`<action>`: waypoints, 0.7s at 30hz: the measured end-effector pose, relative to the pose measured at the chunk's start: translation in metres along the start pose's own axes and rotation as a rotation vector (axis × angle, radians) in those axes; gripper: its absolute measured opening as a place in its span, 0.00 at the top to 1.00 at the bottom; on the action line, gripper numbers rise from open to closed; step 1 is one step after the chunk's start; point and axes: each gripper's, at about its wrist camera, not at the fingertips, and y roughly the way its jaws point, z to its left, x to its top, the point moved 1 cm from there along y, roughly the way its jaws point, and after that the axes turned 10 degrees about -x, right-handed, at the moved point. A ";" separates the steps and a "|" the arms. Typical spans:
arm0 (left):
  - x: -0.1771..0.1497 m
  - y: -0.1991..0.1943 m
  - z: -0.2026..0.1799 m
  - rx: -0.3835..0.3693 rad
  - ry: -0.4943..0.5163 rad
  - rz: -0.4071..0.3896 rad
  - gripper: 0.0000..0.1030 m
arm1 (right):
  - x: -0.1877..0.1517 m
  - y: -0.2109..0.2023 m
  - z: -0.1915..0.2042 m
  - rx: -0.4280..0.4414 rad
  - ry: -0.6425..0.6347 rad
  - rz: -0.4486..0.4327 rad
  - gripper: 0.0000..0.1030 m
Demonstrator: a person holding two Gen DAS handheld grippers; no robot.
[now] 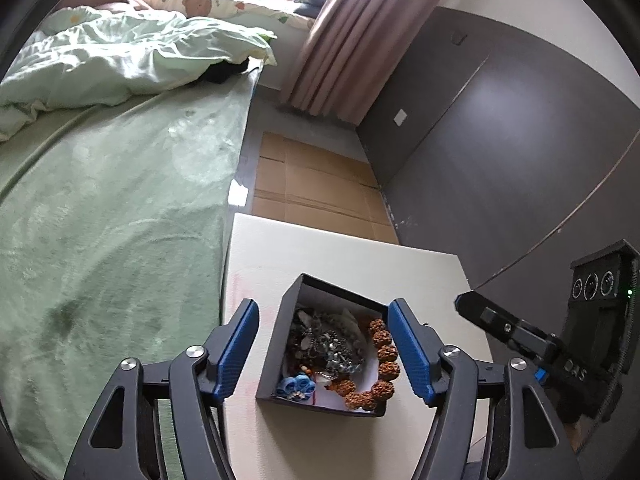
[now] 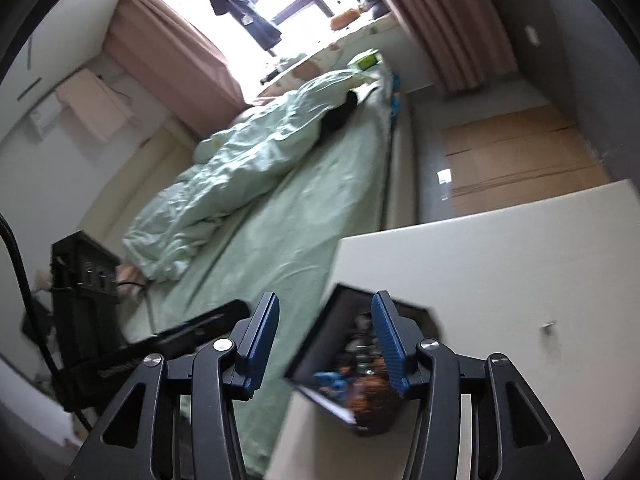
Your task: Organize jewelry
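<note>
**Open jewelry box on white desk, both tools spread and empty**

The black jewelry box (image 1: 320,344) sits open on the white desk (image 1: 352,256), near the desk edge that runs along the bed. Inside: a tangle of silvery chains (image 1: 328,344) in the middle, a brown beaded bracelet (image 1: 380,364) curving along the right and lower side, and a blue flower piece (image 1: 298,386) in the lower left corner.

The left tool (image 1: 324,350) hovers over the box, blue-padded fingers (image 1: 236,352) wide apart on either side of it, nothing between them; contact with the box cannot be told. The right tool (image 2: 324,346) is also released, holding nothing; in its blurred view the box (image 2: 352,364) lies partly behind its right finger. Its body shows at the right edge of the left wrist view (image 1: 560,340).

Around: a bed (image 1: 112,220) with green sheet and crumpled duvet (image 1: 120,60), flattened cardboard (image 1: 320,188) on the floor, pink curtain (image 1: 340,40), dark wall panel (image 1: 500,140).
</note>
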 end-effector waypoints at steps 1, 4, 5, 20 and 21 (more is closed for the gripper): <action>-0.001 0.000 -0.001 0.002 0.004 -0.003 0.33 | 0.001 -0.003 -0.004 -0.017 -0.003 -0.001 0.52; -0.002 0.000 -0.005 -0.001 0.008 -0.007 0.33 | 0.003 -0.010 -0.020 -0.107 -0.049 0.012 0.52; -0.002 0.000 -0.006 -0.001 0.011 -0.005 0.33 | 0.004 -0.011 -0.025 -0.130 -0.063 0.022 0.52; -0.005 0.022 -0.018 0.041 0.040 0.017 0.33 | 0.011 0.018 -0.084 -0.324 -0.165 0.216 0.56; -0.005 0.024 -0.018 0.047 0.039 0.020 0.33 | 0.010 0.021 -0.087 -0.331 -0.172 0.230 0.58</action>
